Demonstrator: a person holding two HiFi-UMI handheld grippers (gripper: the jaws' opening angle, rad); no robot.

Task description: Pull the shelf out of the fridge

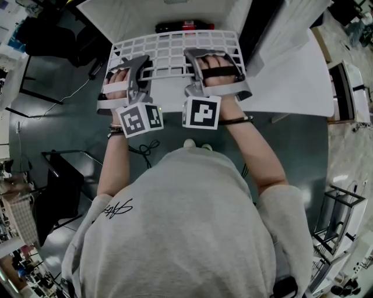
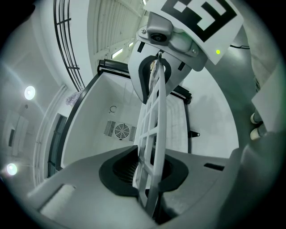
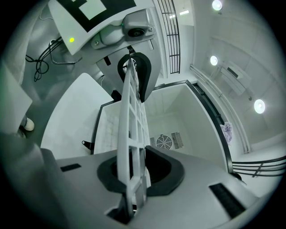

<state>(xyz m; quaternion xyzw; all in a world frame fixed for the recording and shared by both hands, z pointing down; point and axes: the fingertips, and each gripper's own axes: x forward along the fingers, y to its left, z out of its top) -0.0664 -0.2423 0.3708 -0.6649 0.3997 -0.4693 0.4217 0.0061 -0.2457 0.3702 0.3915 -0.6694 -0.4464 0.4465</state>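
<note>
The left tongs are clamped on the near edge of the white grid shelf. The dark pads press the thin plastic from both sides, and the lattice runs edge-on between them. The right tongs grip the same edge in the same way, with a bar of the lattice pinched between the pads. In each gripper view the other tongs show at the far end of the shelf's edge, marker cube uppermost, so the two grips sit side by side along the front rail.

In the head view the left hand and right hand hold the tongs near the shelf's two front corners. The shelf lies roughly flat between them, stretching away from the person toward the open fridge. Its far edge lies at the mouth of the fridge. Whether that edge rests on anything inside cannot be told.

Beyond the shelf, both gripper views look into the bare white fridge cavity. A round fan vent is set in its back wall and a dark seal frames the opening. A dark bottle with a red label lies just past the shelf's far edge. The person wears a grey sweatshirt and stands on a dark grey floor.
</note>
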